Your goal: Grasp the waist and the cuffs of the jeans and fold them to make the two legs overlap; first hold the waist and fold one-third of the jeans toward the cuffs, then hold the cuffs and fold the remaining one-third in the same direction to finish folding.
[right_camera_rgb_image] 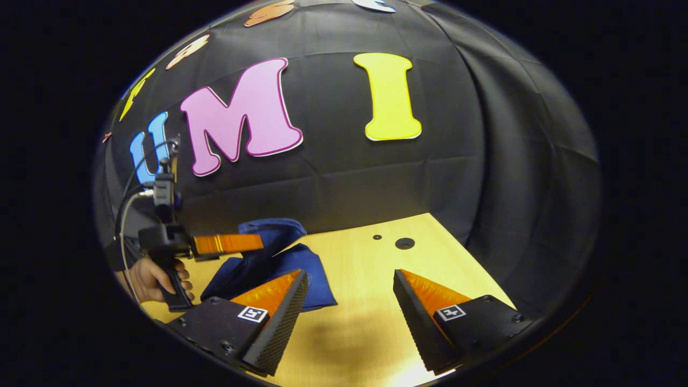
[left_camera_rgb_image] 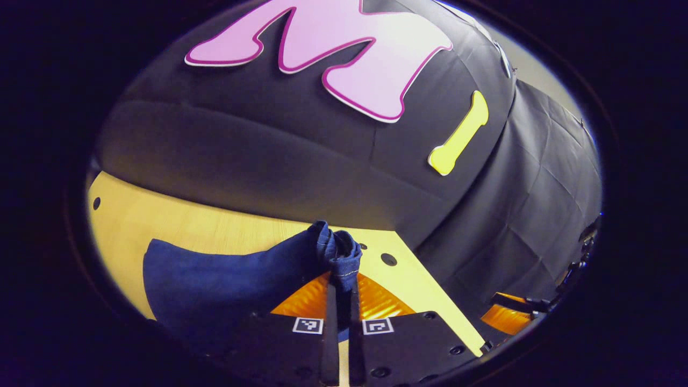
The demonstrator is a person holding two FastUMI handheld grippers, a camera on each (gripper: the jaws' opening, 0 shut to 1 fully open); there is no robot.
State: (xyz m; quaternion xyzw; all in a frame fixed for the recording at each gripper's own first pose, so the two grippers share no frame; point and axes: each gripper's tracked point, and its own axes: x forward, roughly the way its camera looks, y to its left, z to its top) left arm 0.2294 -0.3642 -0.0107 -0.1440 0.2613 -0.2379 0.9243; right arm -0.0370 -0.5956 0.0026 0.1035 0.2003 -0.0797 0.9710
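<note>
Left gripper (left_camera_rgb_image: 339,279): fingers closed together on a bunched edge of the jeans (left_camera_rgb_image: 215,285) — stitched hem visible at the pinch, lifted off the table (left_camera_rgb_image: 161,220). In the right gripper view it (right_camera_rgb_image: 252,243) is seen from the side at far left, a hand (right_camera_rgb_image: 153,277) on its handle.
Jeans: dark denim, mostly lying on the left part of the wooden table (right_camera_rgb_image: 365,258), one end raised toward the left gripper; seen low and left in the right gripper view (right_camera_rgb_image: 269,269).
Right gripper (right_camera_rgb_image: 349,295): jaws wide apart, holding nothing, hovering above bare table just right of the cloth.
Step in hand: likely one of the folds, carried by one gripper; whether the pinched end is waist or cuff I cannot tell.
Next move: right gripper probably needs to close on the matching corner — then both carry the end across evenly.
</note>
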